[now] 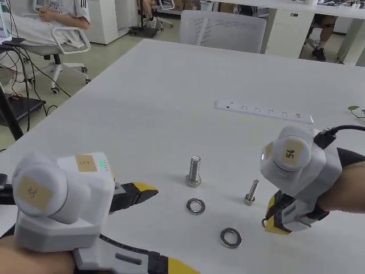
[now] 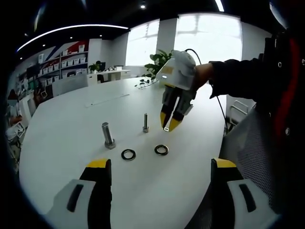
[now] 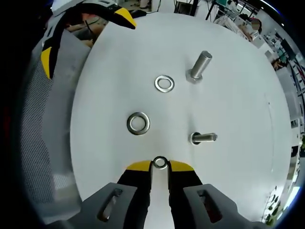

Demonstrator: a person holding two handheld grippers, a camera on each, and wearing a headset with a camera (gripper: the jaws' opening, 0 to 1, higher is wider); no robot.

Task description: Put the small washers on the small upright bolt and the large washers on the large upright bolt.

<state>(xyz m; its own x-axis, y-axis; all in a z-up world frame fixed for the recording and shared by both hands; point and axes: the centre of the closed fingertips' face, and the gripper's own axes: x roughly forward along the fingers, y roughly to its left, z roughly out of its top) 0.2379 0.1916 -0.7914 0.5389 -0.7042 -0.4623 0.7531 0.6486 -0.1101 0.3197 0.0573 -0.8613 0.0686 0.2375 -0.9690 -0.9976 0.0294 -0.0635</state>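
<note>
Right gripper [image 1: 270, 224]: fingers narrow, pinching a small washer [image 3: 160, 163] at the tips, near the small bolt [image 1: 251, 192], at its 5 o'clock in the head view. Large bolt [image 1: 194, 171] stands upright on the counter [image 1: 171, 103]. A large washer [image 1: 195, 206] lies flat at its 6 o'clock, and a second large washer [image 1: 231, 237] at 5 o'clock. Left gripper [image 2: 161, 164]: fingers wide, holding nothing.

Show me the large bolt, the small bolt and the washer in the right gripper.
large bolt [image 1: 195, 166], head view, threaded shank.
small bolt [image 1: 254, 188], head view, shank.
small washer [image 3: 160, 159], right gripper view, upper rim.
</note>
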